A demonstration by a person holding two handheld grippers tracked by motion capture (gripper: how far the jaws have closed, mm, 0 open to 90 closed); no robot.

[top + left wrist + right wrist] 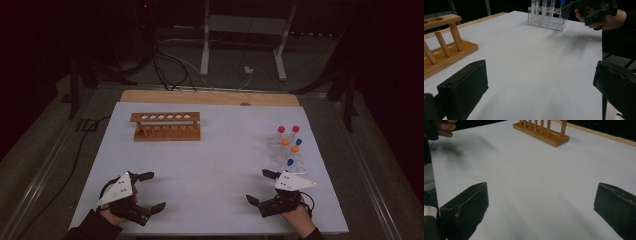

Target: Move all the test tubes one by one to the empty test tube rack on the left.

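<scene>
A wooden test-tube rack (166, 126) with a row of empty holes stands at the back left of the white mat (210, 165); its end shows in the left gripper view (441, 50) and the right gripper view (541, 131). A clear plastic rack (286, 152) holding several tubes with red, orange and blue caps stands at the right, also in the left gripper view (546, 18). My left gripper (152, 191) hovers open near the front left edge. My right gripper (259, 187) is open at the front right, just in front of the clear rack. Both hold nothing.
The mat covers a wooden table whose bare edge (210, 96) shows at the back. Behind the table, cables (170, 70) and a white metal stand (245, 40) sit on the dark floor. A wide bare stretch of mat lies between the two grippers.
</scene>
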